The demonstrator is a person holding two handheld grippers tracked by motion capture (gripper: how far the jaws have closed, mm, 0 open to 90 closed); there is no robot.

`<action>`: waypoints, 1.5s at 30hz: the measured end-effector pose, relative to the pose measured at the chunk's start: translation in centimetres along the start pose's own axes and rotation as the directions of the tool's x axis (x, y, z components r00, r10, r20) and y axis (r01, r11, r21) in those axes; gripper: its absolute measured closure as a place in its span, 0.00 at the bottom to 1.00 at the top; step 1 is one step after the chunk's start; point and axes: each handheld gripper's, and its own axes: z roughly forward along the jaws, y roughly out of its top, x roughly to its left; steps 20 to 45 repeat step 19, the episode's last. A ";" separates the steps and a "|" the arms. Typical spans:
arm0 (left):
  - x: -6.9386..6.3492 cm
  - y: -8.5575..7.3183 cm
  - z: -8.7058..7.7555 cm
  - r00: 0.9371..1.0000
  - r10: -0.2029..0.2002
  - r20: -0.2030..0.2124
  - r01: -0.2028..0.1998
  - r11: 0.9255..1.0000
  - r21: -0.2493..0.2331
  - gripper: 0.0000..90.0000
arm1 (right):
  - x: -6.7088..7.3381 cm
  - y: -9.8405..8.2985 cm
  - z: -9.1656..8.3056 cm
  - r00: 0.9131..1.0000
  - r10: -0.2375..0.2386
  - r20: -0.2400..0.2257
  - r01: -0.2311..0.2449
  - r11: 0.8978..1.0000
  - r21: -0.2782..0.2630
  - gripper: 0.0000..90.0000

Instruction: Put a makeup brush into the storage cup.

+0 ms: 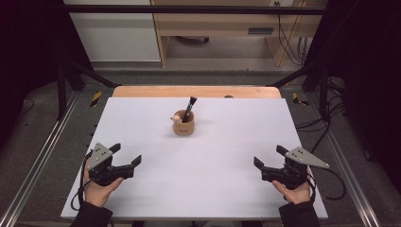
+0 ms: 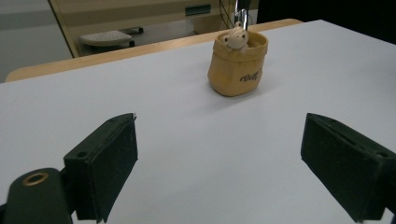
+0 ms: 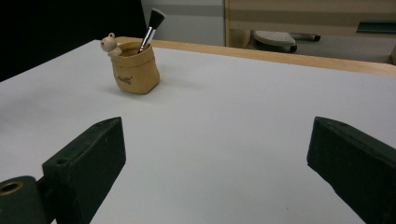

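A tan pouch-shaped holder stands near the middle of the white table top, with a small bear figure on its rim. A black-handled brush stands upright inside it. The holder lies ahead of the left gripper's jaws, and the holder sits far left in the right gripper view, brush sticking out. My left gripper rests at the table's front left, jaws wide open and empty. At the front right my right gripper is open and empty too.
The board's wooden far edge runs behind the holder. Black frame posts stand at both sides, cables lie on the floor at the right. A wooden desk stands beyond the table.
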 end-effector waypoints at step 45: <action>1.1 -0.5 -1.4 1.000 -0.017 -0.013 0.016 1.000 -0.013 0.11 | -0.2 -0.3 -0.1 1.000 -0.004 0.006 0.004 1.000 0.003 0.05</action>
